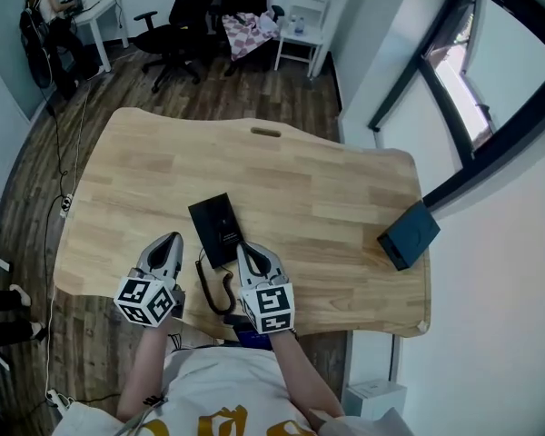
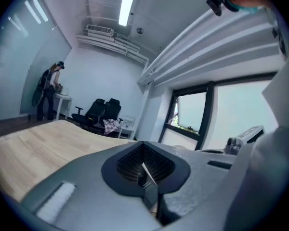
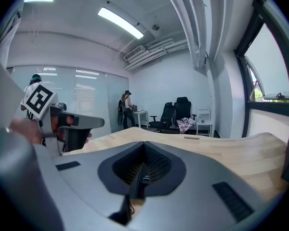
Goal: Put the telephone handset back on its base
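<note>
Left hand-held gripper [image 1: 171,241], lower left of centre: I read its jaws as clenched, with nothing between them. The black telephone [image 1: 220,228] lies flat at frame centre on the tabletop [image 1: 327,198]; I cannot separate handset from base. Its cord [image 1: 214,289] loops toward the lower edge. Right hand-held gripper [image 1: 246,249], just right of the telephone: also clenched.

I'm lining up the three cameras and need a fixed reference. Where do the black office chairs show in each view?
Head view: the black office chairs are at the top, left of centre, beyond the table's far edge.
Left gripper view: left of centre, by the far wall.
Right gripper view: right of centre, by the far wall.
Shared landmark: the wooden table.
</note>
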A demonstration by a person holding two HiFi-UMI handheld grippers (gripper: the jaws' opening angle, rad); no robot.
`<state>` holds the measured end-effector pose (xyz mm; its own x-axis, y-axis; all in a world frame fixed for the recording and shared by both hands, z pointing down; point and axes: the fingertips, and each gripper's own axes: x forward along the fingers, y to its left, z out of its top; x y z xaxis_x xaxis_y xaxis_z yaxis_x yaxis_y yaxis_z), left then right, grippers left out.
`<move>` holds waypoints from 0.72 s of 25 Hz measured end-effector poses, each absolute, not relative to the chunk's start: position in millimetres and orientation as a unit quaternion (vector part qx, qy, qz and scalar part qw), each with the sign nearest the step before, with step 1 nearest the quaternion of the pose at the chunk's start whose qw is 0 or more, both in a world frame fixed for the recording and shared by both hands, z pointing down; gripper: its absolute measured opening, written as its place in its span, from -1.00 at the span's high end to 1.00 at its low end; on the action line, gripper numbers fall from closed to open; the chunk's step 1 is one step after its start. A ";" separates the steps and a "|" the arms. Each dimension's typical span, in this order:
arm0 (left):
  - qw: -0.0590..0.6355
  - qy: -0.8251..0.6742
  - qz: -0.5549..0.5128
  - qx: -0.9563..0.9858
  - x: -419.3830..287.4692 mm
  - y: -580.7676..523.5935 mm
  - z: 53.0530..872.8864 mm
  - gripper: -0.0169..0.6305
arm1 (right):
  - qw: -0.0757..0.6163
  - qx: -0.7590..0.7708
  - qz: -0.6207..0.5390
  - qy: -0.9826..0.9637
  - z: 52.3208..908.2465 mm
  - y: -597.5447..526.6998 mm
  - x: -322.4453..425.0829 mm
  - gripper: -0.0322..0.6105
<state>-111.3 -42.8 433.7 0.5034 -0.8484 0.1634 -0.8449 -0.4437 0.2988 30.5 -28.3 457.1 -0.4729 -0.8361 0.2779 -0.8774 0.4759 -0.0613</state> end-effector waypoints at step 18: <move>0.175 -0.467 -0.027 0.866 -107.7 -22.9 425.9 0.94 | 0.103 0.548 0.084 -0.826 446.7 -1.5 47.4 0.88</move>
<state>-107.7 -22.9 425.9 0.5614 -0.8193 0.1160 -0.8003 -0.5020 0.3280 47.4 -1.5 446.7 -0.3790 -0.8876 0.2616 -0.9221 0.3860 -0.0263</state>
